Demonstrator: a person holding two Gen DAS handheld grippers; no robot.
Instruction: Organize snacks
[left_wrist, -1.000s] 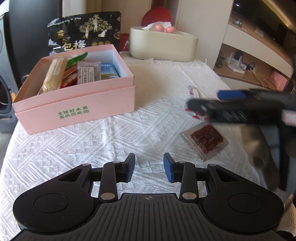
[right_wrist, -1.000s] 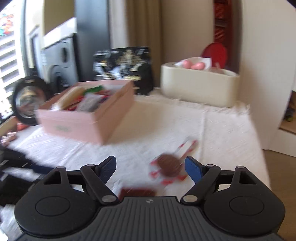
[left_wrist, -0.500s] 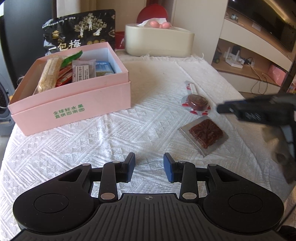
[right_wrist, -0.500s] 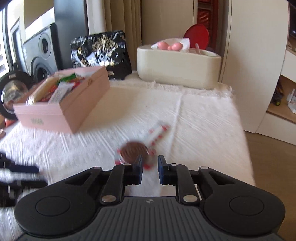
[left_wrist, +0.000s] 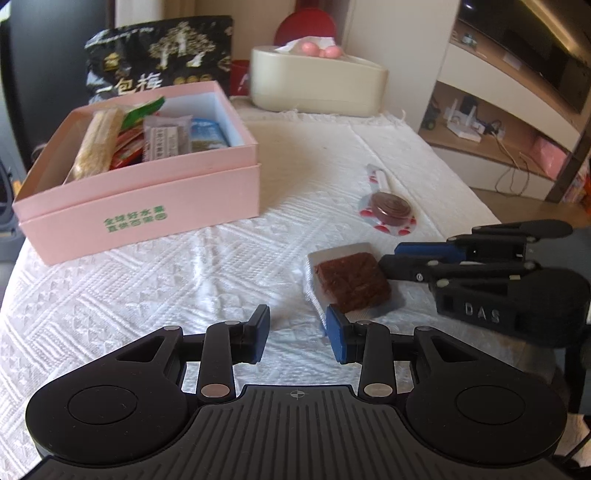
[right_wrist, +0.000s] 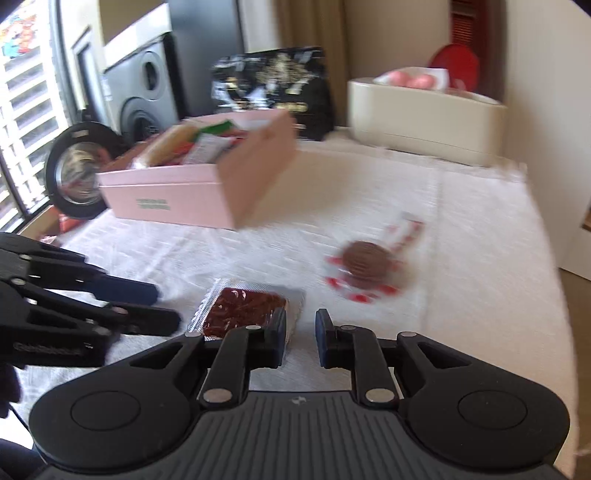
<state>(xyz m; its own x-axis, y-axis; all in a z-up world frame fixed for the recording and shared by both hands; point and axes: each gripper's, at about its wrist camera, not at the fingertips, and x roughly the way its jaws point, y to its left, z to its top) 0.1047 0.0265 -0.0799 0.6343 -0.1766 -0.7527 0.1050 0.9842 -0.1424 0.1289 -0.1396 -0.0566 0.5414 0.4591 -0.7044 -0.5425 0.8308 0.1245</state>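
Observation:
A pink box (left_wrist: 147, 199) holding several snack packs stands at the left on the white cloth; it also shows in the right wrist view (right_wrist: 207, 184). A square brown snack in clear wrap (left_wrist: 351, 280) lies on the cloth, also in the right wrist view (right_wrist: 243, 306). A round brown candy in a red-dotted wrapper (left_wrist: 389, 212) lies beyond it, also in the right wrist view (right_wrist: 365, 260). My left gripper (left_wrist: 297, 332) is open and empty just before the square snack. My right gripper (right_wrist: 300, 341) is narrowly open and empty, fingers beside the square snack, seen from the side in the left wrist view (left_wrist: 399, 258).
A black snack bag (left_wrist: 159, 59) and a cream tissue box (left_wrist: 317, 85) stand at the back of the table. The table's right edge (left_wrist: 480, 206) drops to the floor and shelves. A speaker and round black object (right_wrist: 77, 173) stand left of the table.
My right gripper has moved left and low to the square snack's right side, jaws slightly wider than half a second ago. The left gripper has come a little nearer the square snack.

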